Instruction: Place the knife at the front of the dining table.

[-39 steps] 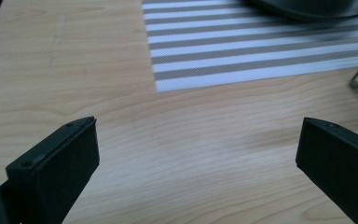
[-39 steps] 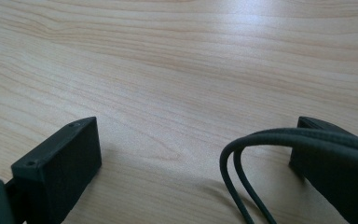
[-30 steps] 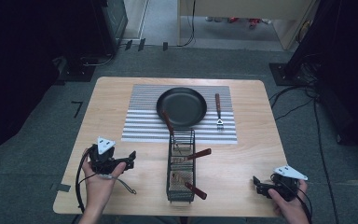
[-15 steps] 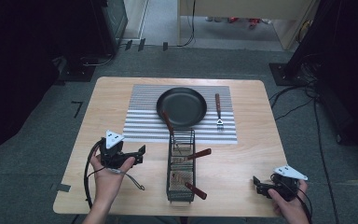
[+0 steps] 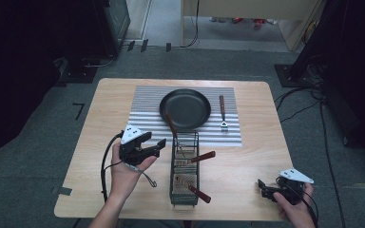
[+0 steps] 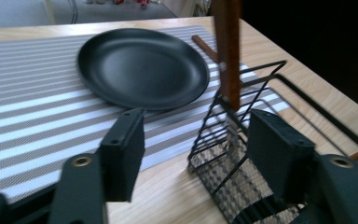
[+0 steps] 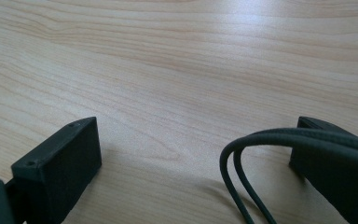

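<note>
A black wire basket (image 5: 184, 184) stands at the table's front middle with several wooden-handled utensils in it. One handle (image 5: 203, 156) sticks out to the right and another (image 5: 170, 123) leans toward the pan. My left gripper (image 5: 156, 141) hovers open just left of the basket's far end, nothing between its jaws. In the left gripper view the open left gripper (image 6: 196, 154) faces the basket's corner (image 6: 242, 140), with an upright wooden handle (image 6: 227, 46) just beyond. My right gripper (image 5: 263, 188) rests open near the front right edge. The right gripper (image 7: 191, 154) holds nothing above bare wood.
A black frying pan (image 5: 185, 108) lies on a grey striped mat (image 5: 142, 114) at the back middle, also seen as the pan (image 6: 144, 65). A wooden-handled fork (image 5: 222, 111) lies on the mat right of the pan. A cable (image 7: 261, 158) loops between the right jaws.
My left gripper has moved right and forward, from the front left of the table up to the basket's left side. The right gripper has stayed in place.
</note>
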Motion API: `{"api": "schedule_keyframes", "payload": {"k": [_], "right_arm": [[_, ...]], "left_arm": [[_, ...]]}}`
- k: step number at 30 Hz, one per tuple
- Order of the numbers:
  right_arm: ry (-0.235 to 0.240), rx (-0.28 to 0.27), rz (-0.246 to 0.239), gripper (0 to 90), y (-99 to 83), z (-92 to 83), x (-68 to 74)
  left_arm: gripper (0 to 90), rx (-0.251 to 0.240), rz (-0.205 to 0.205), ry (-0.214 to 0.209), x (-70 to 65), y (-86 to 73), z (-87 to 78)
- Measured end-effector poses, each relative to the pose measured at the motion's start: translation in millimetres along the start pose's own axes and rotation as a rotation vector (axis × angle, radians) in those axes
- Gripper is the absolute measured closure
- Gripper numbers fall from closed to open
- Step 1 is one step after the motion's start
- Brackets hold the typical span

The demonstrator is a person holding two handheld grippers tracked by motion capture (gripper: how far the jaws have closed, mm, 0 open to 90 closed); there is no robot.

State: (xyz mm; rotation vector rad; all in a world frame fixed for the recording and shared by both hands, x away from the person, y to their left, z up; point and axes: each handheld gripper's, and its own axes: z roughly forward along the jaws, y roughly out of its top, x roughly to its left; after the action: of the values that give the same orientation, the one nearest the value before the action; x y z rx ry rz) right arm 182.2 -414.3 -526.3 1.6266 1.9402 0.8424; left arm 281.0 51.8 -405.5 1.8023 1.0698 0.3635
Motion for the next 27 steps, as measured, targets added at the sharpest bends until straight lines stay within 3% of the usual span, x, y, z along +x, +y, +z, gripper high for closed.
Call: {"api": "schedule_keyframes", "payload": {"k": [4, 8, 16, 22, 27], "right_arm": [[0.000, 0.000, -0.001, 1.4, 0.0, 0.0, 0.0], [0.000, 0.000, -0.001, 1.4, 0.0, 0.0, 0.0], [0.001, 0.000, 0.000, 1.4, 0.0, -0.1, -0.1], [0.001, 0.000, 0.000, 1.4, 0.0, -0.1, -0.1], [0.001, 0.000, 0.000, 1.4, 0.0, -0.1, -0.1]], "left_arm": [[47.8, -0.005, -0.003, -0.019, -5.9, 8.1, 8.1], [50.8, -0.014, -0.019, -0.034, -8.3, 15.9, 14.9], [57.3, 0.000, 0.004, -0.028, -13.6, 22.0, 26.4], [70.6, 0.011, 0.010, -0.036, -14.5, 22.5, 34.7], [75.6, -0.012, -0.021, -0.098, -10.2, 22.2, 33.0]]}}
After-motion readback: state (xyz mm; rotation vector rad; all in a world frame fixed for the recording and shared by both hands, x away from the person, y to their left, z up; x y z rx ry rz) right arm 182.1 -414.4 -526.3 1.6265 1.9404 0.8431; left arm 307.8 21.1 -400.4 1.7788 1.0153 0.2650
